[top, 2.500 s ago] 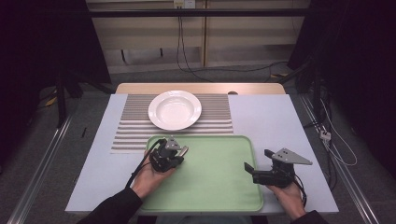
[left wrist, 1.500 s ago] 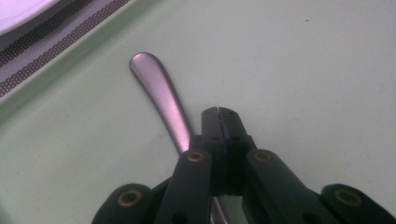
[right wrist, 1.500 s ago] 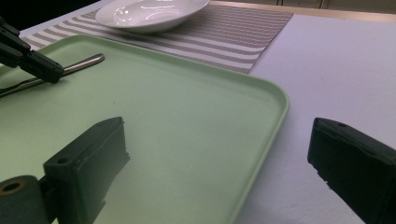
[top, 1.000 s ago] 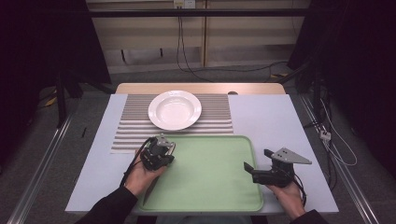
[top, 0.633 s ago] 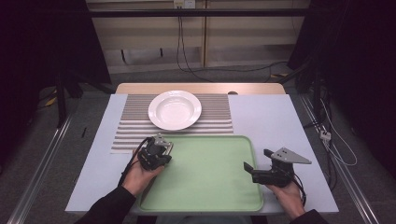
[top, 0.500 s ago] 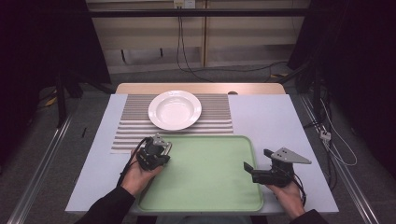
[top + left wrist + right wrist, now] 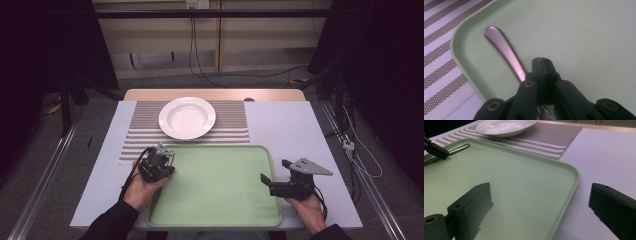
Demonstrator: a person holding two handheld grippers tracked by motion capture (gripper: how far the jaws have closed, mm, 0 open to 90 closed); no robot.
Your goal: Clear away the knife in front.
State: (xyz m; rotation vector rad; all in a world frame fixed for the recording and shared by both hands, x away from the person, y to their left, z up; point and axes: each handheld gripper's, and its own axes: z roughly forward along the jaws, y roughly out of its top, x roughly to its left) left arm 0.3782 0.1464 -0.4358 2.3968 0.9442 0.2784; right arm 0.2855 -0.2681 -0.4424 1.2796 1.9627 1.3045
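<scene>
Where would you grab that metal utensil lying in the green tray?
Probably on the narrow neck of the utensil, coming straight down with the jaws across its width. It lies flat near the tray's corner rim, so a sideways approach looks blocked. Its wide rounded end is free. The left gripper, jaws together, sits beside the handle.

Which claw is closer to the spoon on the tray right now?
Left. The left claw sits shut right beside the spoon handle in the green tray's near-left corner. The right claw is open at the tray's right edge, well away.
</scene>
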